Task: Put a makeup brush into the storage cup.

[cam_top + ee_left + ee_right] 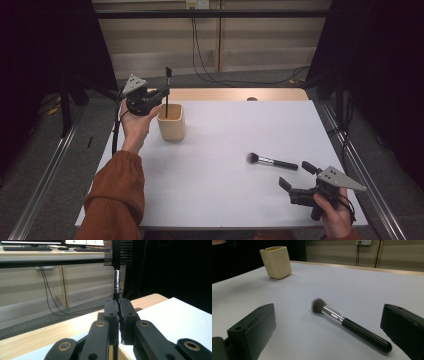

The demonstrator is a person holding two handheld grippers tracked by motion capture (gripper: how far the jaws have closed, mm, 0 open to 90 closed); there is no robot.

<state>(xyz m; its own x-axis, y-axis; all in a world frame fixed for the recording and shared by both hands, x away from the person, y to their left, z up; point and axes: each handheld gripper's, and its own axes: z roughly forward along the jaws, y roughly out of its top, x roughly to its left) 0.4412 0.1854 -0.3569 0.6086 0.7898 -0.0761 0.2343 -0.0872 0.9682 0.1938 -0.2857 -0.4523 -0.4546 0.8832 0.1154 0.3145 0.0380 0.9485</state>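
Near right: right tool [296, 176] jaws apart, nothing between them, resting just short of the powder brush [271, 161]. Brush lies flat on the white counter [225, 200], bristles pointing left. Far left: left tool [162, 92] clamped on the comb brush [117, 255], held upright, lower end inside the beige cup [172, 122].

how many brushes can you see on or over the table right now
2. One comb-headed brush is held upright in the left gripper over the cup. One powder brush lies on the table before the open right gripper. The cup may hide more.
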